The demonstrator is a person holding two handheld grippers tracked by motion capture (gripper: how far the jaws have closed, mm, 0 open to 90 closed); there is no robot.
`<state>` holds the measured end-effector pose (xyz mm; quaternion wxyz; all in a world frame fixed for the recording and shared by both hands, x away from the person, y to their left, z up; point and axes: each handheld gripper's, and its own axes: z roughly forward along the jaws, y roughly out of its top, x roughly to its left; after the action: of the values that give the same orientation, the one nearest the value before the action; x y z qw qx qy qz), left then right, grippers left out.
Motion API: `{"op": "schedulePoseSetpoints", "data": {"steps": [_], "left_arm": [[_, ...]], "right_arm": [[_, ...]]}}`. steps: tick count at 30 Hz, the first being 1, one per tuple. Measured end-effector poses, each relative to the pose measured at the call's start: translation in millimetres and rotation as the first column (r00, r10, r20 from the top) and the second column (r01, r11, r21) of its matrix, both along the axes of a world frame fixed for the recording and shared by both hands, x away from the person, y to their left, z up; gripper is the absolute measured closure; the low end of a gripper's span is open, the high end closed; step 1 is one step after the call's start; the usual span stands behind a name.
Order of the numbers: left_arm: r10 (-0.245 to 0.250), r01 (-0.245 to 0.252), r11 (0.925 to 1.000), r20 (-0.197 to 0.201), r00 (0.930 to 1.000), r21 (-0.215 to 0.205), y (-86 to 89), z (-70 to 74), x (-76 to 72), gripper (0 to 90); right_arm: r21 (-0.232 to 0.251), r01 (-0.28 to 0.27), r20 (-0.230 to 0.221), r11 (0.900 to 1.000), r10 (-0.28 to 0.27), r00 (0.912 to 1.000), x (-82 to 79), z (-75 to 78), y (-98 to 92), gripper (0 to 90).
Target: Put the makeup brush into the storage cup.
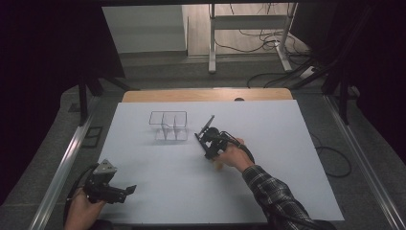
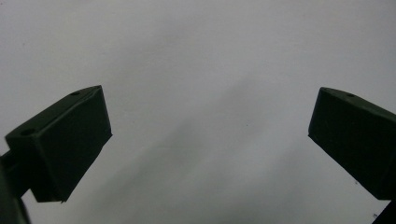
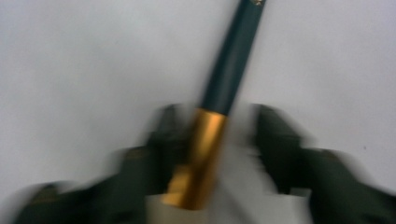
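Right claw (image 1: 205, 135) sits mid-counter, just right of the clear wire-frame organizer (image 1: 168, 125). Its jaws are closed on a dark pen w/ gold band (image 3: 219, 93); the pen's dark end sticks up and away from the claw, tilted. Right gripper view is blurred. Left claw (image 1: 125, 190) is at the near-left corner of the white counter (image 1: 287, 158), jaws wide apart, nothing btwn them.
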<state>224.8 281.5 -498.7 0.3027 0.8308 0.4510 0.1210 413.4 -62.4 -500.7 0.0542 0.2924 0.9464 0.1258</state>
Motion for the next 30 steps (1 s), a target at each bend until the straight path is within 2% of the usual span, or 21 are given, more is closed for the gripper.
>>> {"op": "schedulePoseSetpoints", "data": {"steps": [1, 5, 8, 17, 22, 30], "left_arm": [[-0.001, 0.001, 1.0000, 0.000, 1.0000, 0.000, 0.1, 0.0, 0.0, 0.0], [0.001, -0.001, 1.0000, 0.001, 1.0000, 0.001, 0.2, 0.1, 0.0, 0.0], [0.001, -0.001, 1.0000, 0.001, 1.0000, 0.000, 0.1, 0.0, 0.2, 0.0], [0.001, -0.001, 1.0000, 0.000, 1.0000, 0.001, 0.1, 0.0, 0.2, 0.0], [0.001, -0.001, 1.0000, 0.000, 1.0000, 0.001, -0.1, 0.0, 0.3, 0.0], [0.003, -0.003, 1.0000, 0.001, 1.0000, -0.003, -0.4, -0.1, 0.4, 0.0]], "right_arm": [[0.003, 0.004, -0.011, 1.000, -0.004, 0.9999, -0.2, 0.4, -1.1, 73.0], [0.026, 0.022, -0.044, 0.999, -0.020, 0.9988, 2.2, 0.8, -5.3, 73.4], [0.020, 0.017, -0.039, 1.000, -0.016, 0.9991, 2.1, 1.3, -6.0, 73.6], [0.049, 0.016, -0.037, 0.999, -0.014, 0.9992, 1.3, 1.6, -11.0, 73.6], [0.077, 0.017, -0.043, 0.997, -0.013, 0.9990, 1.3, 3.4, -14.7, 73.6], [0.117, 0.008, -0.026, 0.993, -0.005, 0.9997, -1.6, 10.7, -22.6, 73.6]]}}
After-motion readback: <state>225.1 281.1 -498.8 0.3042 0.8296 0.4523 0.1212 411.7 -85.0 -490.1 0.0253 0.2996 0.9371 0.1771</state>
